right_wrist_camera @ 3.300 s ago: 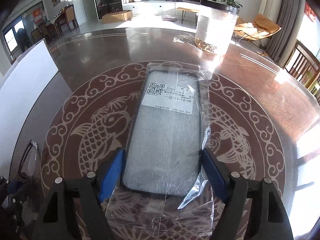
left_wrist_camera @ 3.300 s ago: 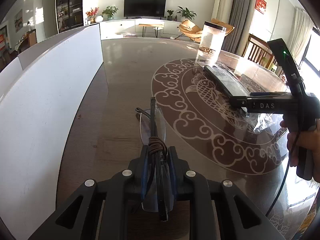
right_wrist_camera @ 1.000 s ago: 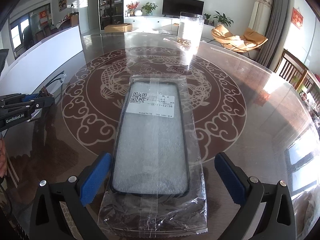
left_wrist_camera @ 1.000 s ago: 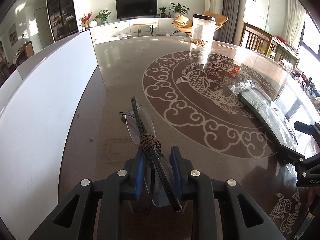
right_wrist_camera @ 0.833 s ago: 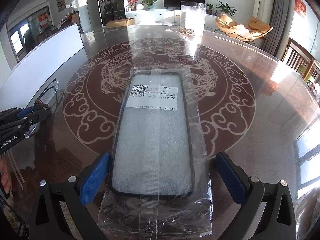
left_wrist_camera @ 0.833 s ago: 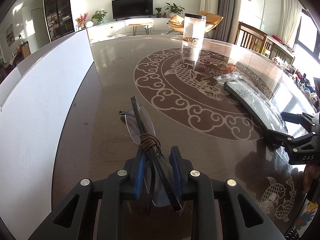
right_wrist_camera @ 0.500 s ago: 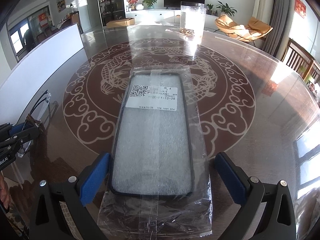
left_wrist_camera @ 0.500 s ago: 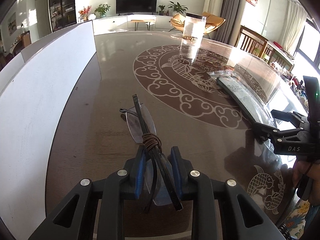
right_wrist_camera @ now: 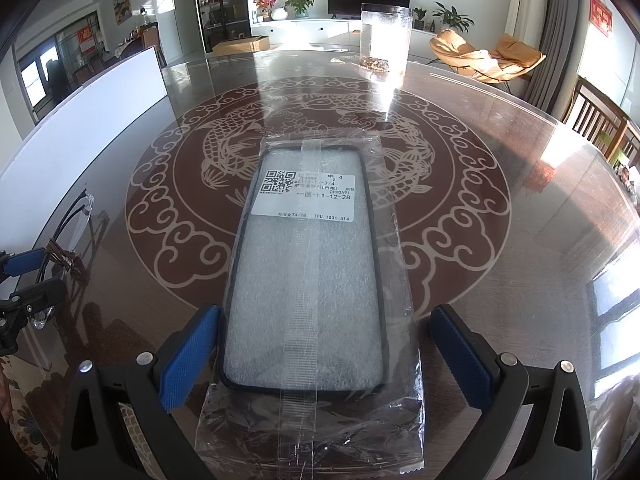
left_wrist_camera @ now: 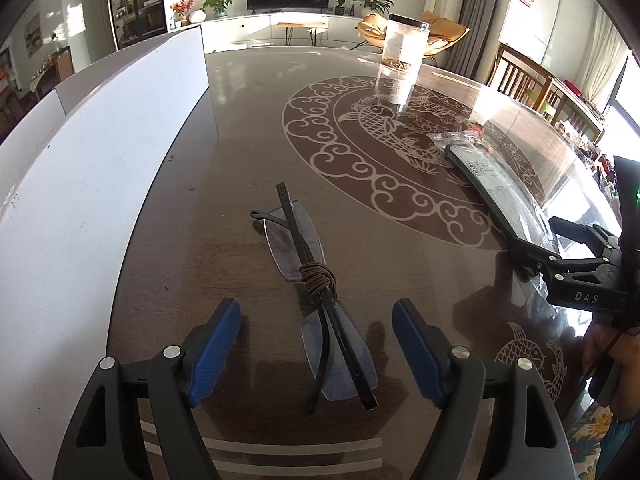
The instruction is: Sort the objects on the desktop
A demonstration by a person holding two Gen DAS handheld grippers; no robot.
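Folded rimless glasses [left_wrist_camera: 316, 280] with a brown cord wound round the temples lie on the dark table. My left gripper [left_wrist_camera: 320, 348] is open, its blue pads either side of the near lens, not touching it. A phone case in a clear plastic bag [right_wrist_camera: 308, 280] with a white QR label lies flat on the table's fish pattern. My right gripper [right_wrist_camera: 326, 354] is open, its pads astride the near end of the bag. The bagged case [left_wrist_camera: 496, 188] and the right gripper [left_wrist_camera: 560, 248] also show at the right in the left wrist view. The glasses [right_wrist_camera: 68, 240] show at the far left in the right wrist view.
A clear plastic jar [right_wrist_camera: 384, 40] stands at the far side of the table. A white board [left_wrist_camera: 80, 168] runs along the table's left edge. Wooden chairs [left_wrist_camera: 532, 84] stand beyond the right edge. The table's near edge lies just under the left gripper.
My left gripper has opened and let go of the glasses, which now lie on the table. The right gripper stays open over the bagged case.
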